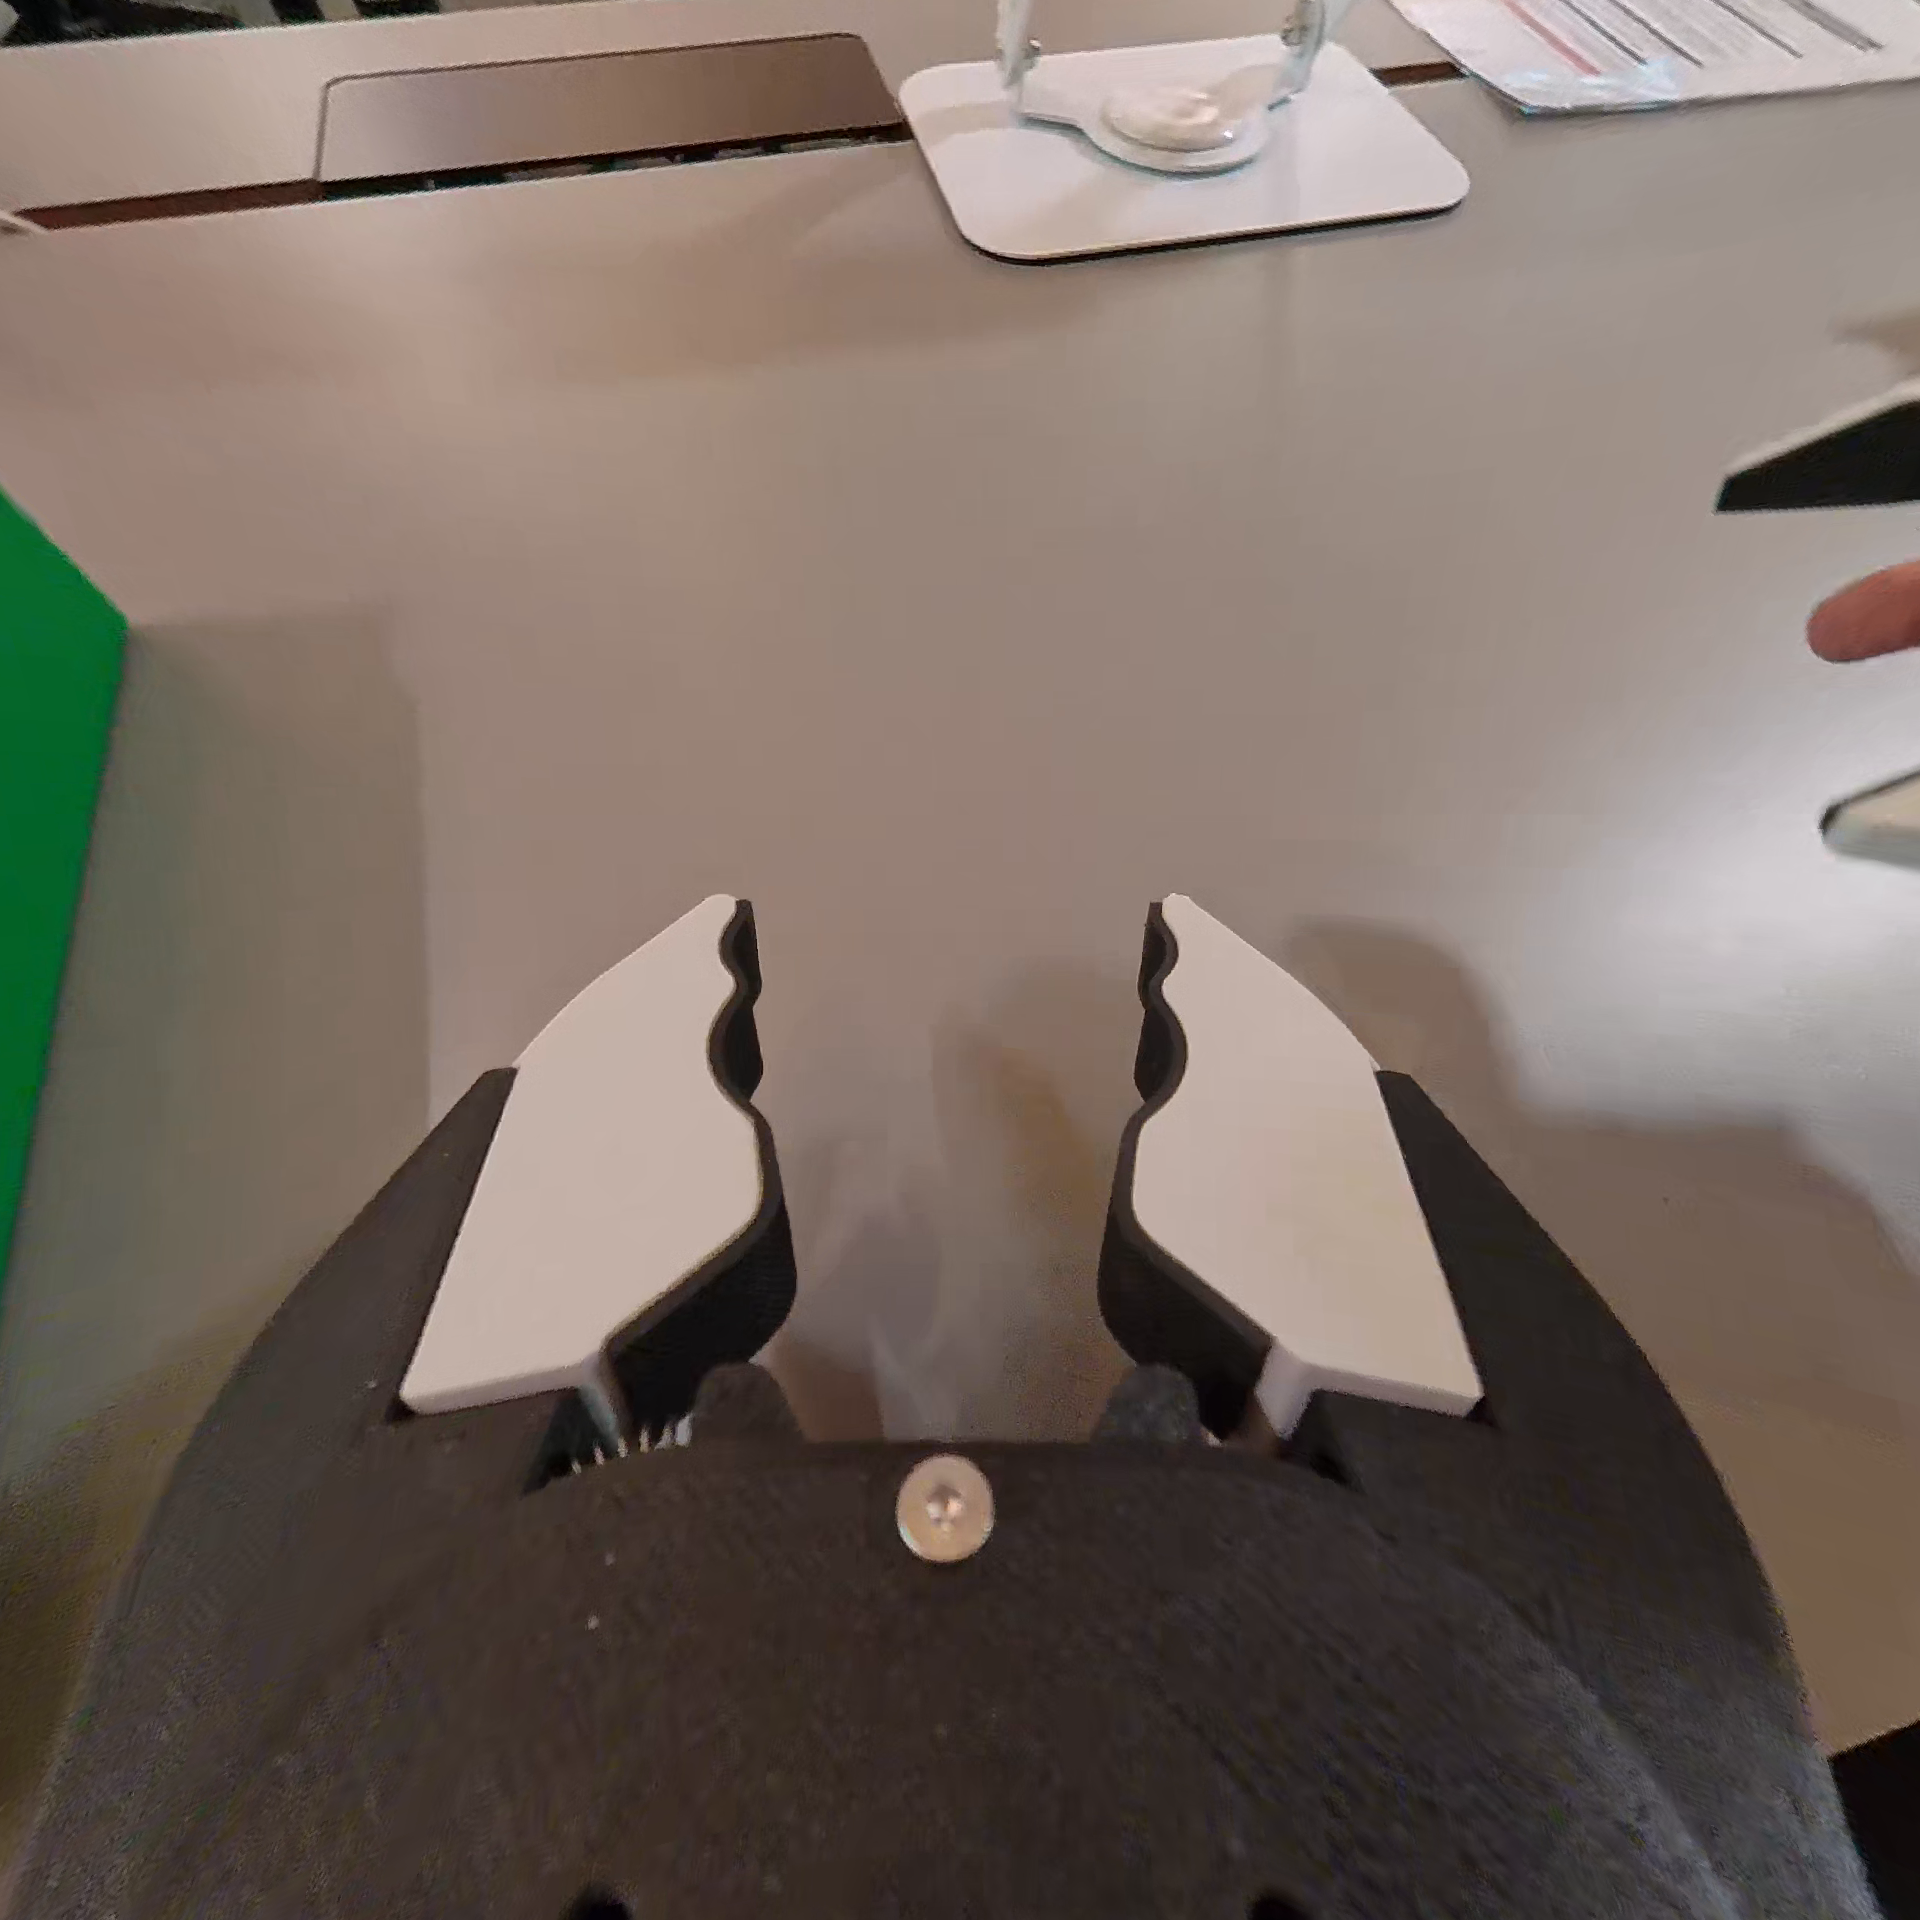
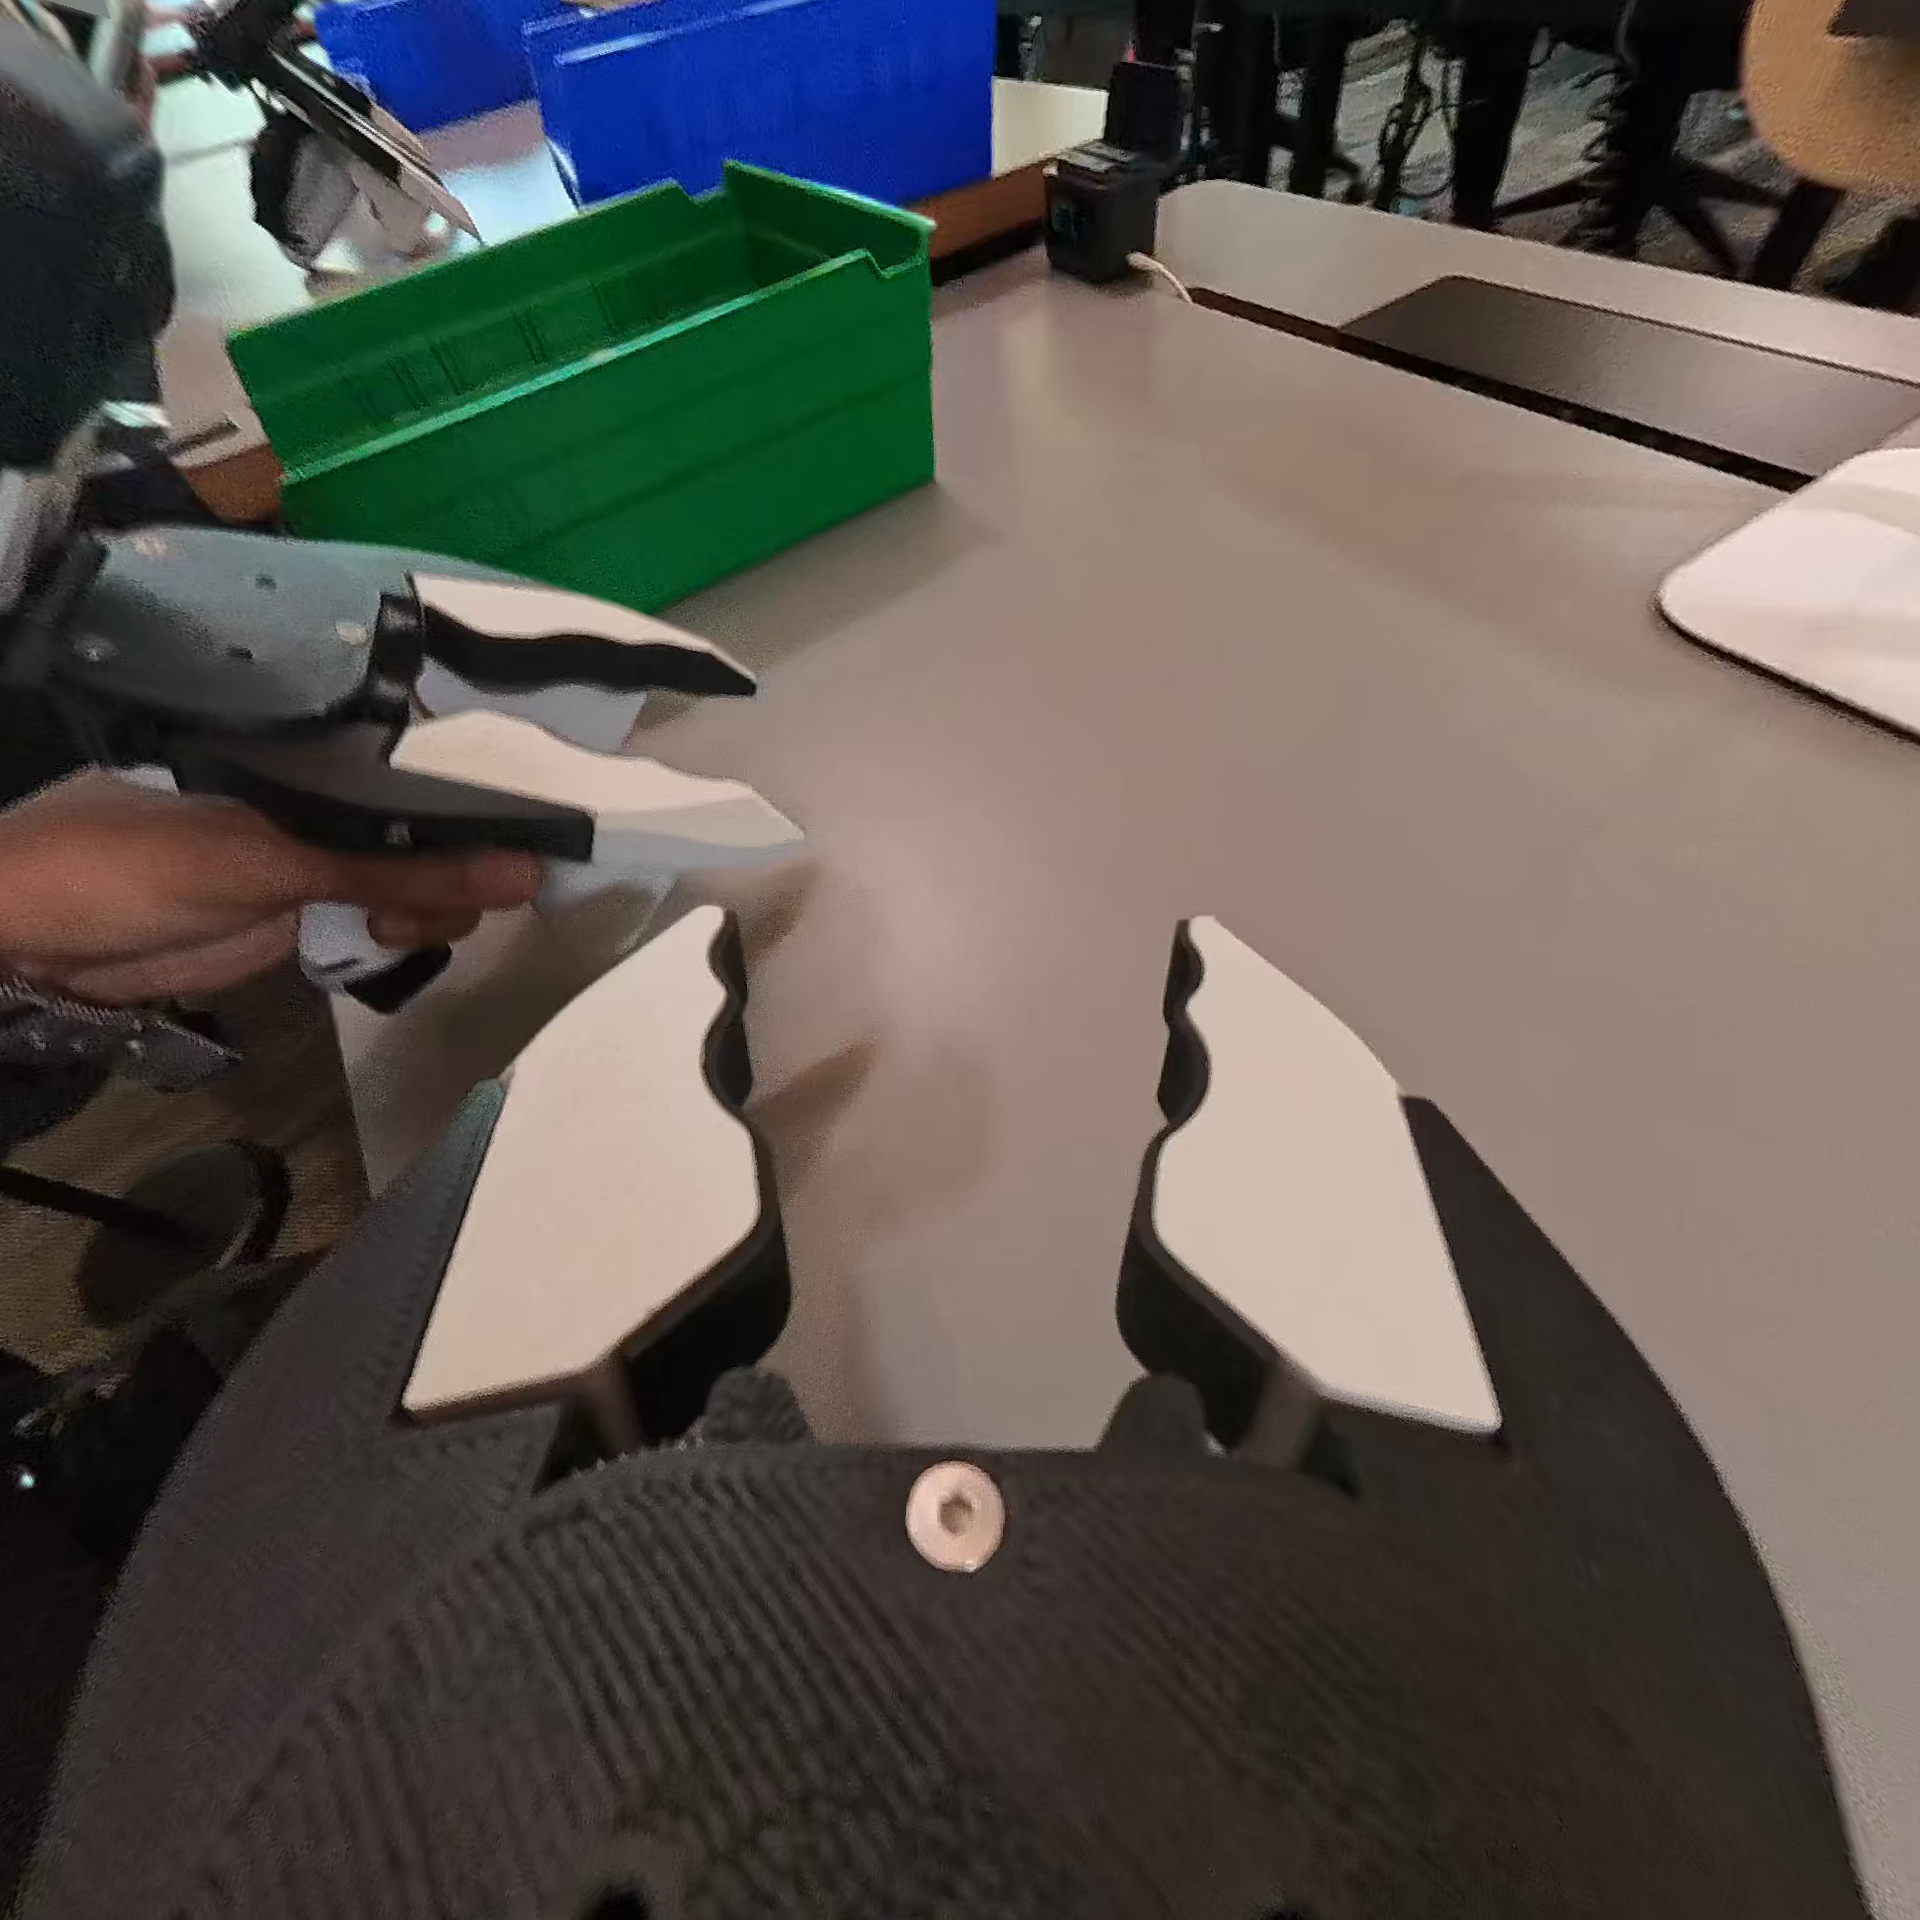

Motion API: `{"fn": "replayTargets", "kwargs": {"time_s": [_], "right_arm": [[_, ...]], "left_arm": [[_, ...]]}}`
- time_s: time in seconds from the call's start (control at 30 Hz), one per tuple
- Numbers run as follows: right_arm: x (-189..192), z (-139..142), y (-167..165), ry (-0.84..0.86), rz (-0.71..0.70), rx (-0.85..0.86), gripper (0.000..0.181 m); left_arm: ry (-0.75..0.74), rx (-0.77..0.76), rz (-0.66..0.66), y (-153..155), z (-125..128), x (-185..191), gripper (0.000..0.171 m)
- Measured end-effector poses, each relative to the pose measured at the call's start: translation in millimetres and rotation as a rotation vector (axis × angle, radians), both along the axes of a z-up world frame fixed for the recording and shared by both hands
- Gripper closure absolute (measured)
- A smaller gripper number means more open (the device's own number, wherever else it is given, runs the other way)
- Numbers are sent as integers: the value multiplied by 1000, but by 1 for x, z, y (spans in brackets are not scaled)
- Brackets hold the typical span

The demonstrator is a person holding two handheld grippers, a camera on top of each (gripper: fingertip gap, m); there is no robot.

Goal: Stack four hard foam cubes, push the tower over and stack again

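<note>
1. We take the green bin (image 2: 613,395) as our landmark. It stands on the grey table (image 2: 1195,727), open side up; its inside looks empty, though that view is blurred. In the left wrist view only a green wall (image 1: 52,831) of it shows at the left edge.
2. Just in front of the bin, the left gripper (image 2: 774,758) is held by a hand (image 2: 208,894) above the table. Its fingers (image 2: 582,644) stand apart with nothing between them; its own view confirms this, the left gripper (image 1: 951,914) hanging over bare table.
3. Further from the bin, to its right and nearer the camera, the right gripper (image 2: 956,925) is over bare table. Its fingers (image 2: 1288,1174) are spread wide and hold nothing.
4. Well to the right of the bin lies a white rounded mat (image 2: 1808,592), flat on the table. In the left wrist view this mat (image 1: 1340,177) carries a clear glass object (image 1: 1174,114), cut off by the top edge.
5. Right of the mat lies a clear packet with printed paper (image 1: 1662,52).
</note>
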State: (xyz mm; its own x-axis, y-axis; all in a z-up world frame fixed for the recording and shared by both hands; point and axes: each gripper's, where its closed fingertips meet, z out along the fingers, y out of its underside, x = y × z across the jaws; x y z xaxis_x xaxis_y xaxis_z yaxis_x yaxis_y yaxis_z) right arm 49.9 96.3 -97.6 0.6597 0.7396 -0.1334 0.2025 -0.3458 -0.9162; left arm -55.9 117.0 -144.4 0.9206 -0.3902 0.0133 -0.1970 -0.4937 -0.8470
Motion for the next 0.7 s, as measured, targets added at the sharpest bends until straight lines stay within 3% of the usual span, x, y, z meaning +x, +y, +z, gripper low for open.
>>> {"fn": "replayTargets", "kwargs": {"time_s": [0.17, 0.43, 0.7], "right_arm": [[-54, 3, 29, -81, 157, -57, 97], [-204, 59, 82, -213, 554, 20, 99], [-309, 25, 131, -752, 958, 184, 108]], "left_arm": [[-44, -39, 36, -5, -4, -18, 100], [-134, -86, 87, -13, -3, -38, 100], [-154, -111, 72, -15, -4, -43, 100]]}}
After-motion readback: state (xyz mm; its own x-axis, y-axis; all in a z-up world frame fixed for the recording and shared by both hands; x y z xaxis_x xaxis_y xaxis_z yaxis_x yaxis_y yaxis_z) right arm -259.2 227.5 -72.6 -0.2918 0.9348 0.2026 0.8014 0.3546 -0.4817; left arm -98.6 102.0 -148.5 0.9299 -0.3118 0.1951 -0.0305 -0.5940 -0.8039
